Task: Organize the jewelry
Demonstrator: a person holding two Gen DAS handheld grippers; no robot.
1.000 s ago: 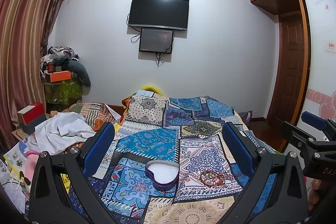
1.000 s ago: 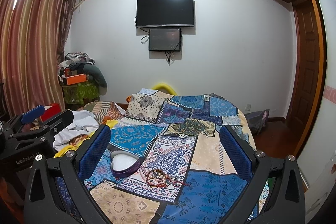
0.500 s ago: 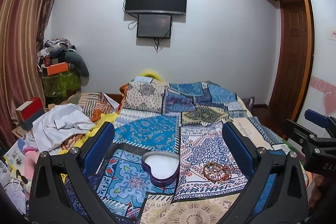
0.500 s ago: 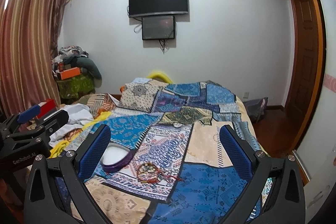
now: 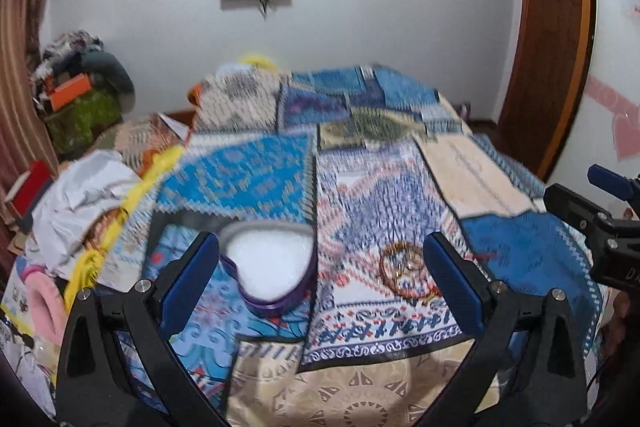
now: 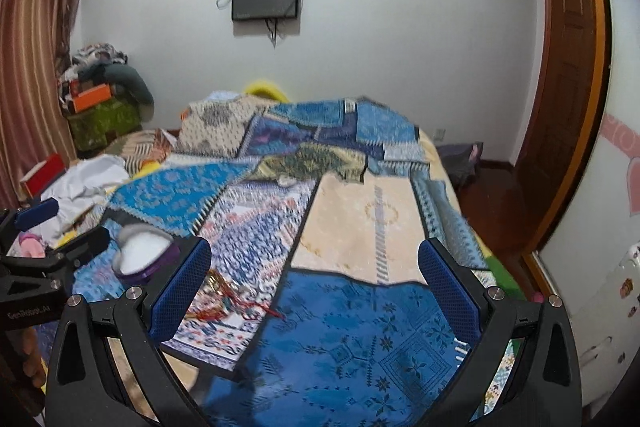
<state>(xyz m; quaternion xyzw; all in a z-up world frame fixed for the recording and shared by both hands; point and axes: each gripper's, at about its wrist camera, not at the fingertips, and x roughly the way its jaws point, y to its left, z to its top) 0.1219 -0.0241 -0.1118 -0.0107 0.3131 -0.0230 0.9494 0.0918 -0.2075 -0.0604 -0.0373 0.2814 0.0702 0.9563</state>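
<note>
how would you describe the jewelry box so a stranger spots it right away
Start at the patchwork bedspread covering the bed, then look to its near left part. The heart-shaped box sits there open, left of the tangled bracelets. Only it has a purple rim and plain white inside.

Cloth quilt (image 5: 248,183) - wood door (image 6: 568,87).

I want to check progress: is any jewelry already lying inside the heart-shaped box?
No: the heart-shaped box shows only white lining, and the bracelets lie beside it on the quilt.
</note>
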